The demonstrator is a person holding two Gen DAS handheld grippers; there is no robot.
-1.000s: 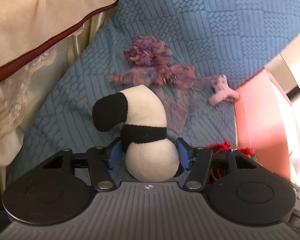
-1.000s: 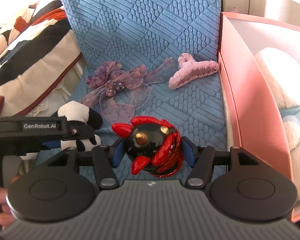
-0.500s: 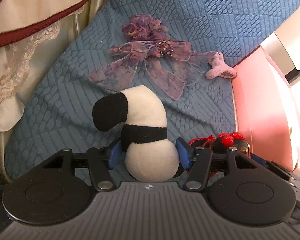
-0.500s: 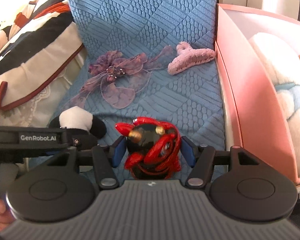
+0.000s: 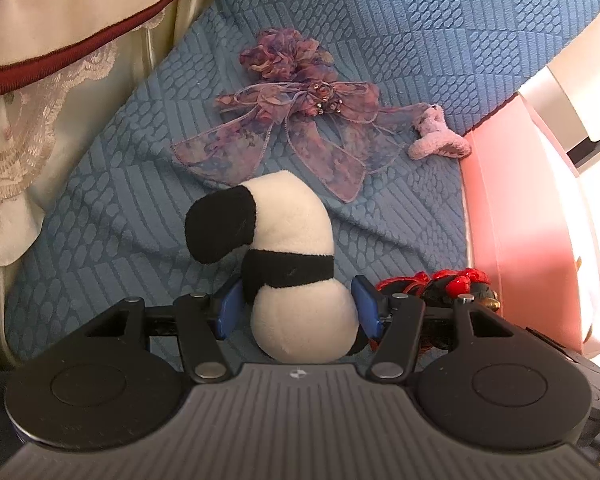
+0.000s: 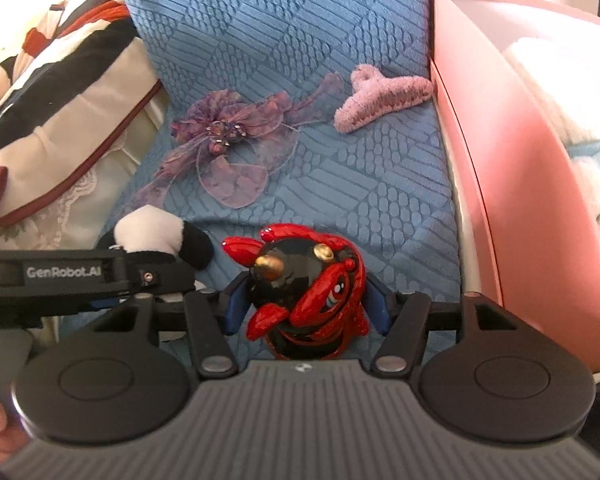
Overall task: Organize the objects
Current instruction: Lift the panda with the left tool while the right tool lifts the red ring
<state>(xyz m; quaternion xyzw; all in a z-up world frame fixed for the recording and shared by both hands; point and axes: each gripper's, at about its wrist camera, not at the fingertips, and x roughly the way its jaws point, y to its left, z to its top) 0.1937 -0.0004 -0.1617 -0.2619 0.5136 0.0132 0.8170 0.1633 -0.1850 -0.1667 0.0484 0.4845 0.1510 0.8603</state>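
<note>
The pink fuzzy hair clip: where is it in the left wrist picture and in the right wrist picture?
Left wrist: pink fuzzy hair clip lies right of centre, upper half, against the pink box.
Right wrist: it lies above centre, touching the box wall.
Shared landmark: the purple bow, left of it.

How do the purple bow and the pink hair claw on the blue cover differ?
The purple bow is thin, sheer fabric lying flat with beads at its knot; the pink hair claw is fuzzy, curved and smaller. The bow lies farther from the pink box; the claw is beside it. Both lie ungripped.
</note>
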